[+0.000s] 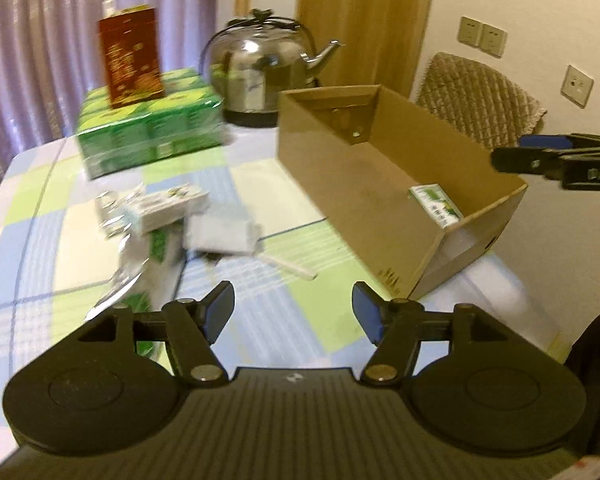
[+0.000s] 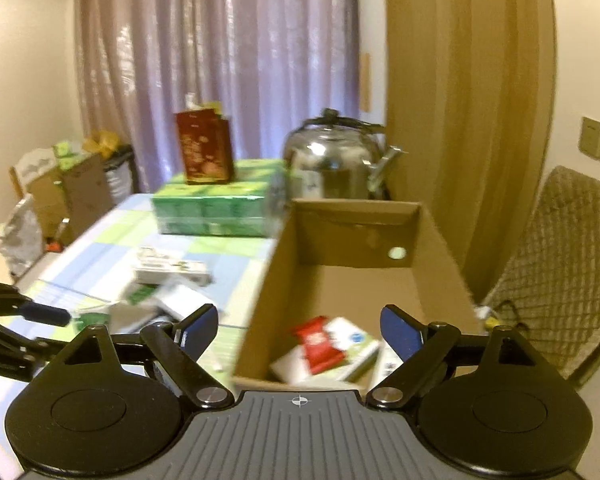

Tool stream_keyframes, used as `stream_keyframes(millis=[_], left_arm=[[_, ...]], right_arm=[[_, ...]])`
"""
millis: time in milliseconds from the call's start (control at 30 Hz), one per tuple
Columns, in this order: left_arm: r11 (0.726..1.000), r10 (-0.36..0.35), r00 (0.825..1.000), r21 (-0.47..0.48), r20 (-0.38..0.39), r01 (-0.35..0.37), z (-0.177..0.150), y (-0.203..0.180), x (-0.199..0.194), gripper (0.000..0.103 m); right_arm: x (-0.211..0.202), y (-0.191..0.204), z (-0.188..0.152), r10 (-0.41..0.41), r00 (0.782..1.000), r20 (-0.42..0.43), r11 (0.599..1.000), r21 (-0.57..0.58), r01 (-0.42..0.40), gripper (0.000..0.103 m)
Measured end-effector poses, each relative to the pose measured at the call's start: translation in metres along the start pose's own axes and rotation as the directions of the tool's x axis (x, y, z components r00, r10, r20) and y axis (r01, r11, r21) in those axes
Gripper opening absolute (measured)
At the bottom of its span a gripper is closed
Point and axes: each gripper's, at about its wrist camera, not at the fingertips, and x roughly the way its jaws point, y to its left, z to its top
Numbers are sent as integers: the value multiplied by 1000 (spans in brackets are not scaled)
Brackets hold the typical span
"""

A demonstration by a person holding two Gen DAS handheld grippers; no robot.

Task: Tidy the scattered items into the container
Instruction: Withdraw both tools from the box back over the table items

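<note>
The checked tablecloth (image 1: 260,184) covered the whole table, and on it your cardboard box (image 1: 340,168) stood open at the top, with stiff walls that looked easy to drop things over. Behind it stood a shiny kettle (image 1: 260,68) and a big green wrapped pack (image 1: 148,132) with a dark red carton (image 1: 132,60) on top; these looked heavy and I think they were not part of your tidy-up. The pile of small packets (image 1: 168,216) lay on the cloth to the left of the box. They looked light, and the white and green carton (image 1: 164,204) on top looked stiff enough to pinch across its thin sides, while the crinkly wrappers under it could slip. A thin white stick (image 1: 288,266) lay just past the pile, flat and hard to pick up. Your left gripper (image 1: 293,310) was wide open and empty, with the pile ahead and to its left, not between the jaws. Your right gripper (image 2: 299,330) was wide open and empty too, over the near end of the box, where a red packet (image 2: 318,344) and white cartons (image 2: 352,344) already lay inside.
</note>
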Motion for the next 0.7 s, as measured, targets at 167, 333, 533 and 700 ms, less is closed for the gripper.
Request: stream_keyframes(millis=[167,333,533,700], left_arm=[[998,61,998,-31,-11,-61,-23,23,-18,73],[993,106,994,-52,-23,-107,-39,44,-30,79],[992,116,992,-43,-49,-119,-44,60,-34,89],[993,120,990,-14,-69,-121,-44,72,-31,96]], right_arm=[[-3,36,-13,84,996,-26,996,-8,-84,89],[9,67,-32,145,986,-87,989,-21,-147,90],[21,91,-46,182,972,-151,979,-66,-193,91],[27,99,-52,182,968,-171,976,-90,-200,92]])
